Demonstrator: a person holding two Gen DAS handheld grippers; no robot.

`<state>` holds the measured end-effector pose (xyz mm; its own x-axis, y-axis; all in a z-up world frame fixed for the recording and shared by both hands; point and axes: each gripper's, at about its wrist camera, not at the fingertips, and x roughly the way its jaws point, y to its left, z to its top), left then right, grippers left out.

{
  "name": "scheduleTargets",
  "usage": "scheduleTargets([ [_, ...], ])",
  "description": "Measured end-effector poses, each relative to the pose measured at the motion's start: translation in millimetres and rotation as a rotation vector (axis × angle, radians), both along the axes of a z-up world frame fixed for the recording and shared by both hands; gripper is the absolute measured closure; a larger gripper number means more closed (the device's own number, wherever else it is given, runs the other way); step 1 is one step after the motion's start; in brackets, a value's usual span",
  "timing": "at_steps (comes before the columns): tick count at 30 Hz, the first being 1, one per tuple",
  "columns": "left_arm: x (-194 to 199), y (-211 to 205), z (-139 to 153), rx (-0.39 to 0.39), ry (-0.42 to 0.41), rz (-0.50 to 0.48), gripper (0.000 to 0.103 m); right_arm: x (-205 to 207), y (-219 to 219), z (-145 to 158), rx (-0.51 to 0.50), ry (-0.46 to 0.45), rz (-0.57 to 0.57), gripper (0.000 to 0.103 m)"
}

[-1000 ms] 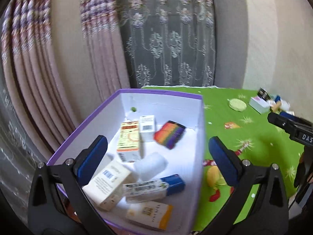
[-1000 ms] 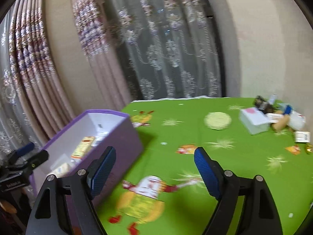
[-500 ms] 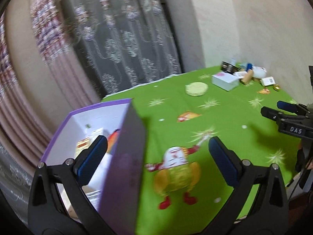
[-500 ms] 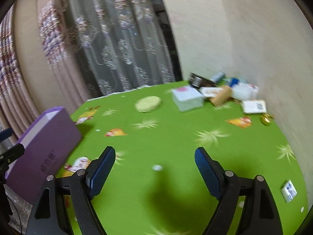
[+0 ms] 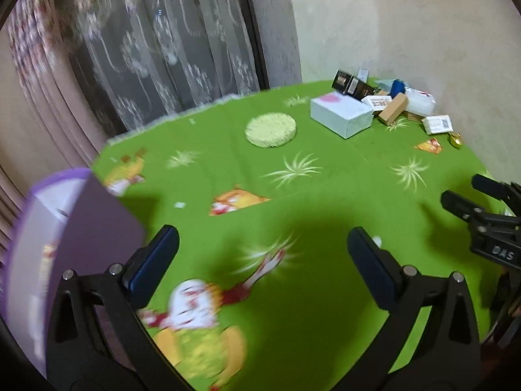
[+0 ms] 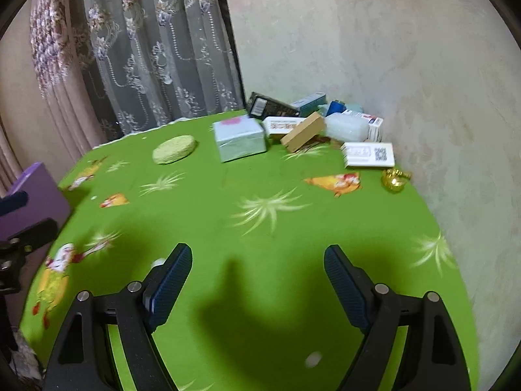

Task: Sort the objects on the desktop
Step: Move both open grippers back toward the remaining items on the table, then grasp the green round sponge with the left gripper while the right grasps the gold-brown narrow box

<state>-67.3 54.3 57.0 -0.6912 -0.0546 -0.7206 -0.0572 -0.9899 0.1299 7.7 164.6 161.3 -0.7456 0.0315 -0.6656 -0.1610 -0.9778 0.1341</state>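
Observation:
A purple box (image 5: 78,244) with white inside stands at the table's left edge, also the purple box (image 6: 31,198) in the right wrist view. A pile of small packages sits in the far right corner: a pale blue box (image 6: 239,138), a tan box (image 6: 302,132), a white QR-code box (image 6: 369,154), a black box (image 6: 270,107). A round green pad (image 6: 174,150) lies nearby, and a small gold ornament (image 6: 394,179). My left gripper (image 5: 262,254) is open over the cloth. My right gripper (image 6: 257,273) is open and empty.
The table has a green cartoon-print cloth (image 6: 260,221). Curtains (image 6: 146,49) hang behind it and a plain wall (image 6: 390,49) borders the right side. In the left wrist view the other gripper (image 5: 488,215) shows at the right edge.
Both grippers have swung right, away from the purple box toward the pile in the far corner. The box's contents have left the left wrist view. Both stay open.

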Motion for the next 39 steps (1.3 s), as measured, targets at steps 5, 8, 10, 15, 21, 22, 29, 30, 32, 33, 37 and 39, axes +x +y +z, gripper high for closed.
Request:
scheduleTargets([
  [5,-50,-15,-29,0.091,-0.041,0.063,0.0,-33,43,2,-0.033,0.003,-0.102,0.019],
  [8,-75,-26,-42,0.123,-0.072,0.091,0.0,-56,65,5,-0.009,-0.006,-0.176,0.019],
  [10,-89,-33,-49,0.154,-0.085,0.1,0.0,-80,77,3,0.02,-0.051,-0.183,0.019],
  [15,-116,-50,-56,0.206,-0.107,0.134,0.0,-129,100,-15,0.065,-0.17,-0.246,0.019],
  [21,-143,-71,-52,0.264,-0.091,0.15,0.0,-137,108,-26,0.095,-0.181,-0.259,0.084],
  [22,-150,-72,-52,0.284,-0.091,0.16,0.0,-134,110,-25,0.097,-0.176,-0.285,0.087],
  [29,-211,-60,-58,0.256,-0.119,0.172,0.0,-127,121,-29,0.066,-0.177,-0.295,0.086],
  [30,-220,-56,-62,0.227,-0.143,0.156,0.002,-125,121,-28,0.071,-0.178,-0.293,0.086],
  [32,-224,-50,-63,0.173,-0.145,0.152,0.012,-120,128,-29,0.043,-0.166,-0.288,0.086],
  [33,-220,-46,-61,0.157,-0.125,0.134,0.021,-117,131,-27,0.023,-0.157,-0.29,0.086],
  [37,-198,-54,-59,0.221,-0.114,0.09,0.021,-100,143,-27,-0.044,-0.118,-0.287,0.086],
  [39,-179,-62,-58,0.256,-0.104,0.1,0.021,-93,134,-21,-0.052,-0.084,-0.237,0.086],
])
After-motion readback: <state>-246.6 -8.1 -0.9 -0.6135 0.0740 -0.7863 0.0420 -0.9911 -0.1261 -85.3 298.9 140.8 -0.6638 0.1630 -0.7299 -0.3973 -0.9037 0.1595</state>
